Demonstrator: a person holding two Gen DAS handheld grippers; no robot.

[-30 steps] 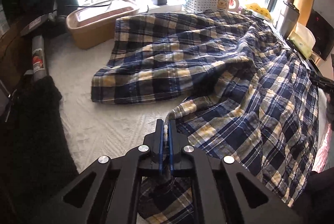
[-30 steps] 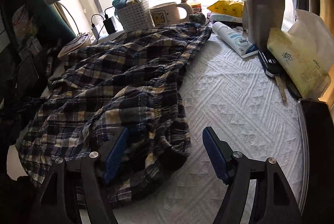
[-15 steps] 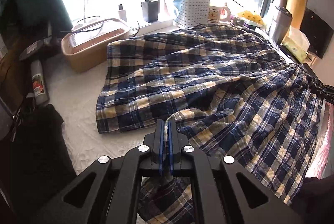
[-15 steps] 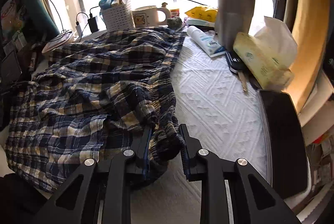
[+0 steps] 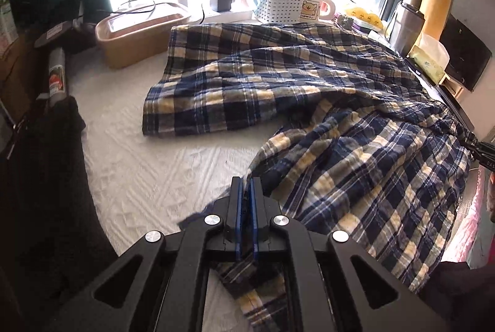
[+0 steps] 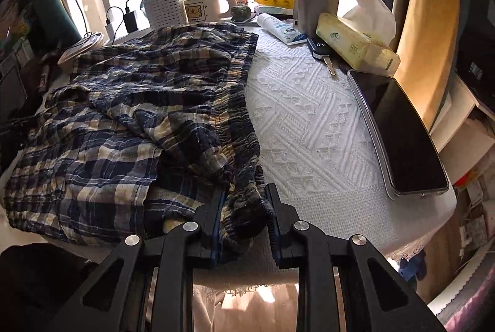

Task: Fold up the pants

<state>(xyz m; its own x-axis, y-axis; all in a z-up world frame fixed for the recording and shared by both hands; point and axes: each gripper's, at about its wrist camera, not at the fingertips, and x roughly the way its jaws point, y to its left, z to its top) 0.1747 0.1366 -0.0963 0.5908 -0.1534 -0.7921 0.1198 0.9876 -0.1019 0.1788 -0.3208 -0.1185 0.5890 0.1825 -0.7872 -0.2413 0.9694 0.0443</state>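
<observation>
Left wrist view: the left gripper (image 5: pixel 245 186) has its jaws clamped on a hem of the plaid pants (image 5: pixel 309 91), which lie spread over the white worktop (image 5: pixel 148 177). The right gripper (image 6: pixel 244 202) has its jaws pinched on the bunched waistband. Judging by this, both ends are held for a first fold; next, lift and lay one leg over the other. Farther off, a bear mug (image 5: pixel 315 9) reads "LOVE U"; the tissue pack (image 6: pixel 349 43) print is unreadable.

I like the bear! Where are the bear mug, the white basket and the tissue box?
cream bear mug (image 6: pixel 202 9): right wrist view, its front side.
white plastic holey basket (image 5: pixel 283 4): left wrist view, its front wall.
yellow-green tissue box (image 6: pixel 349 44): right wrist view, its long side.
</observation>
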